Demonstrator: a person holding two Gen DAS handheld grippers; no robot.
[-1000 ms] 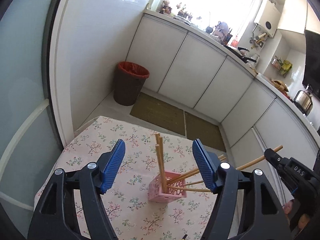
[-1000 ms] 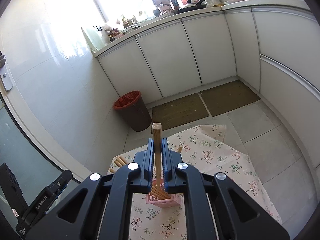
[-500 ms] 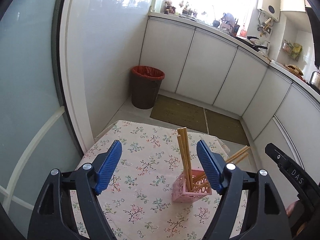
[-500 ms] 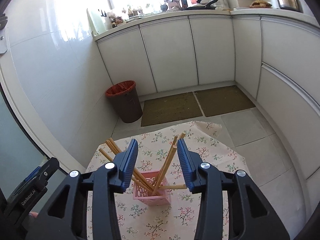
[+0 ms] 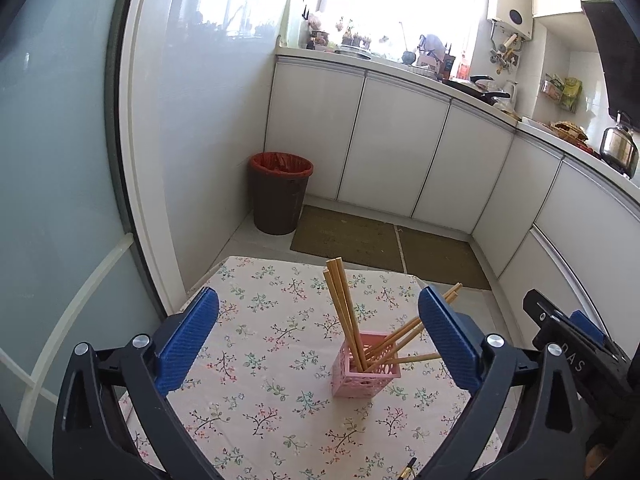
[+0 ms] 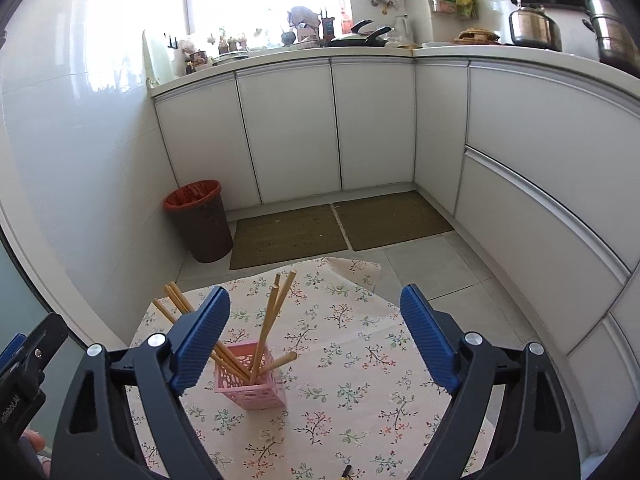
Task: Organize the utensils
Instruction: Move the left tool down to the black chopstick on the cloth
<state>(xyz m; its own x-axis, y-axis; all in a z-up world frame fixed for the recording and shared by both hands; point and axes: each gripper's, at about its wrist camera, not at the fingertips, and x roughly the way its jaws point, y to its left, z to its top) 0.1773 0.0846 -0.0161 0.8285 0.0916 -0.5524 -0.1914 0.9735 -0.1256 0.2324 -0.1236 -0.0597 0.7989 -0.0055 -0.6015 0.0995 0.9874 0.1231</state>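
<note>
A pink perforated holder [image 5: 366, 364] stands on the floral tablecloth [image 5: 256, 364] and holds several wooden chopsticks [image 5: 345, 314] that lean out to different sides. The holder also shows in the right wrist view [image 6: 252, 376] with the chopsticks [image 6: 272, 320]. My left gripper [image 5: 318, 344] is open and empty, above and in front of the holder. My right gripper [image 6: 316, 344] is open and empty, with the holder behind its left finger. The right gripper's body [image 5: 576, 356] shows at the right edge of the left wrist view.
A brown bin with a red liner [image 5: 280, 194] stands on the floor beyond the table. White cabinets [image 6: 376, 128] run along the back and right. Two mats [image 6: 340, 228] lie on the floor. A small dark item [image 5: 408, 470] lies at the table's near edge.
My right gripper was shut on a chopstick, let it go into the holder, opened wide and drew back. My left gripper stayed open and the view pulled back and right.
</note>
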